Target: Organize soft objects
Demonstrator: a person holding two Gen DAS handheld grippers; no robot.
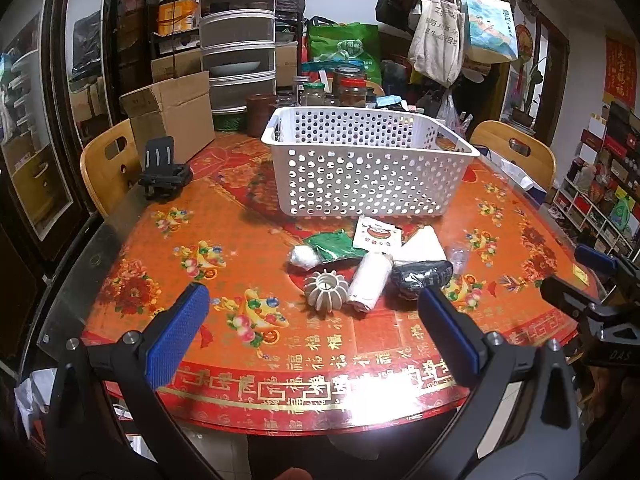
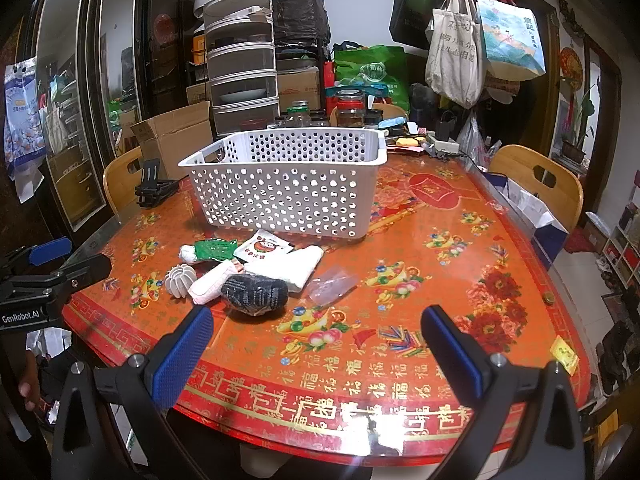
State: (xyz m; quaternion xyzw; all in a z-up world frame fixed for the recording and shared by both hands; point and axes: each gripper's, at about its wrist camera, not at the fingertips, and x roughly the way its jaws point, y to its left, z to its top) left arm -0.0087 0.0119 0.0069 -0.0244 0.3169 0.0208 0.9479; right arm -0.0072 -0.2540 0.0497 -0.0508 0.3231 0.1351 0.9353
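White fabric rolls [image 1: 367, 280], a dark knitted bundle [image 2: 256, 294], a green cloth [image 1: 334, 245] and a ribbed white ball [image 1: 327, 293] lie heaped at the middle of the orange floral table [image 1: 240, 240]. At 12 o'clock from the heap stands the white perforated basket [image 2: 288, 196]. The left gripper [image 1: 314, 320] and the right gripper [image 2: 318, 332] hover at 6 o'clock, fingers spread wide, holding nothing.

On the table: one white perforated basket [image 1: 370, 160] at twelve o'clock; before it one green pouch [image 1: 334, 245], one printed sachet [image 1: 376, 237], two white rolls [image 1: 369, 282], one black bundle [image 1: 420, 276], one ribbed ornament [image 1: 327, 287], two wooden chairs [image 1: 106, 160].
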